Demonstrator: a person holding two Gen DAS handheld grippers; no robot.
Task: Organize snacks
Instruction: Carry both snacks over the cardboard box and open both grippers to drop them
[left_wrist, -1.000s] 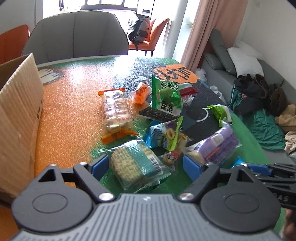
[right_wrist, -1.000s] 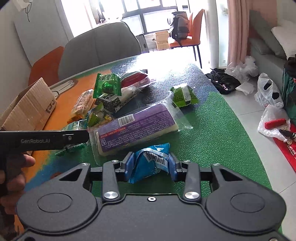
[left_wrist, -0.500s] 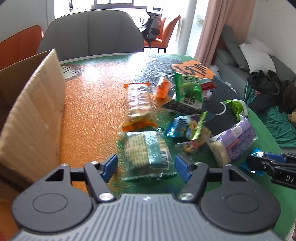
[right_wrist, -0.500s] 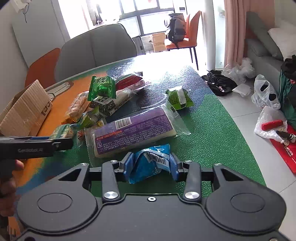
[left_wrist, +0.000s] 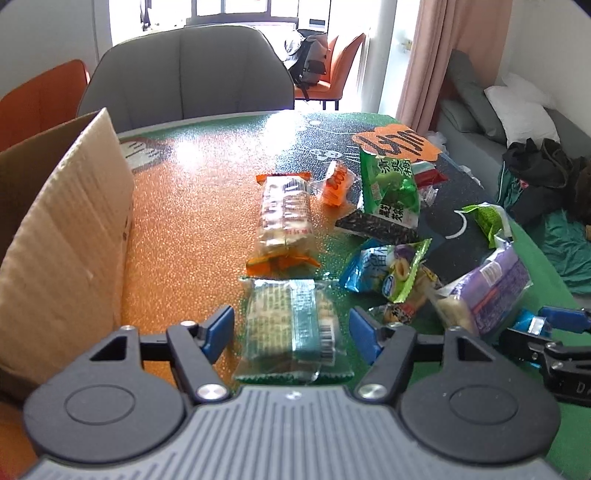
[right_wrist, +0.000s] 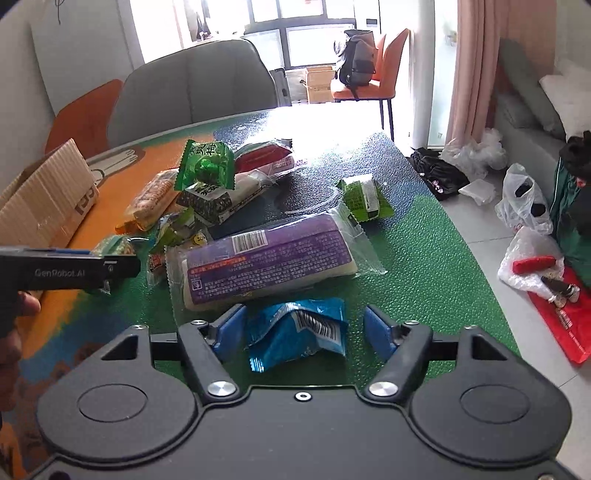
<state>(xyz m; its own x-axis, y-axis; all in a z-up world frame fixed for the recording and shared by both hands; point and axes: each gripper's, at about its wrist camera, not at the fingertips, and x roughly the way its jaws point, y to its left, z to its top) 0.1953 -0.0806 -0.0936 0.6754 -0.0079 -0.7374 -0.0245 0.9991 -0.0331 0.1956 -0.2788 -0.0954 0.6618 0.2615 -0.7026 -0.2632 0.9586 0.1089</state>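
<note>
My left gripper (left_wrist: 291, 328) is open, its blue fingers on either side of a teal cracker pack (left_wrist: 291, 328) lying on the table, not touching it. My right gripper (right_wrist: 299, 330) is open around a crumpled blue snack packet (right_wrist: 299, 332) that lies on the green table surface. A large purple pack (right_wrist: 266, 258) lies just beyond it. Further packs sit in a pile: an orange-ended biscuit pack (left_wrist: 284, 218), a green plum bag (left_wrist: 391, 188), a blue-green bag (left_wrist: 384, 269). The cardboard box (left_wrist: 66, 229) stands at left.
A small green packet (right_wrist: 364, 199) lies apart near the table's right edge. A grey chair (left_wrist: 188, 70) and an orange chair (left_wrist: 40, 99) stand behind the table. Bags and clothes lie on the floor at right (right_wrist: 524, 206).
My right gripper has opened and let go of the blue packet, which now rests on the table. My left gripper has moved left and closer over the teal cracker pack.
</note>
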